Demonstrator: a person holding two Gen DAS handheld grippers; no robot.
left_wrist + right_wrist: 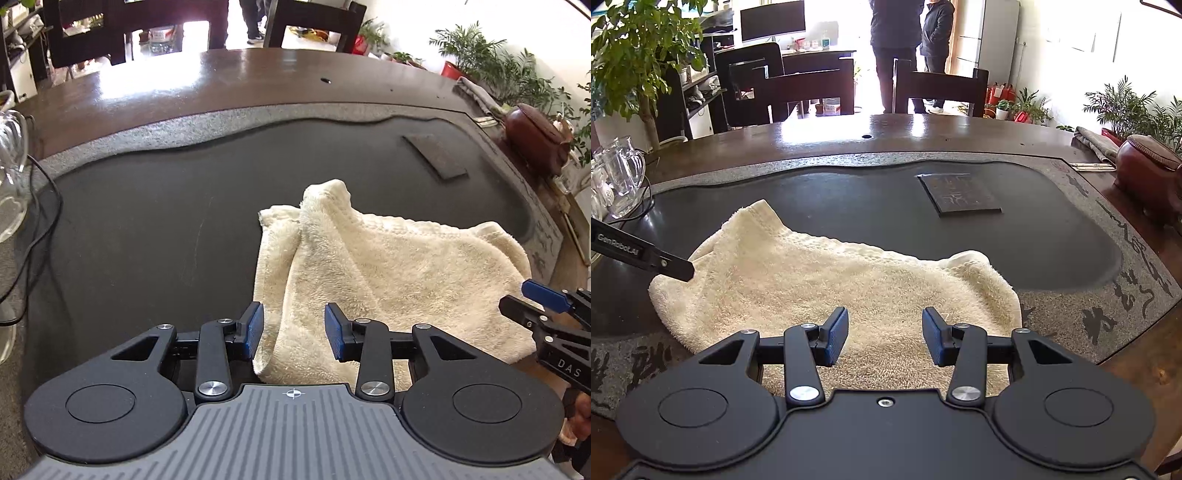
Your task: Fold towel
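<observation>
A cream towel [827, 291] lies on the dark tray [1052, 240] set in the brown desk [820, 133]. The towel is not flat. It looks folded over once, with a loose flap and a long ridge on its left part, and one corner pokes up on the far side of the towel. The left gripper [293, 334] hangs over the near left corner of the towel. Its fingers [255, 332] are apart, and a fold of towel sits between them, but the blue pads do not seem to squeeze it, so the towel is let go there. The right gripper [884, 338] sits over the near right part of the towel. Its fingers [836, 339] are apart too and hold nothing; the towel is just under them. A glass mug [626, 166] stands well to the left of the towel, and a brown pot [1148, 173] stands well to the right of it. A flat dark plate [960, 194] lies beyond the towel on the tray. It looks like one fold is laid down and the hands are free for the next one. Next, I think, both grippers need to pinch two corners on one side of the towel, lift them together, and lay them over the other side so the edges match. The bumpy ridge may need smoothing first.
</observation>
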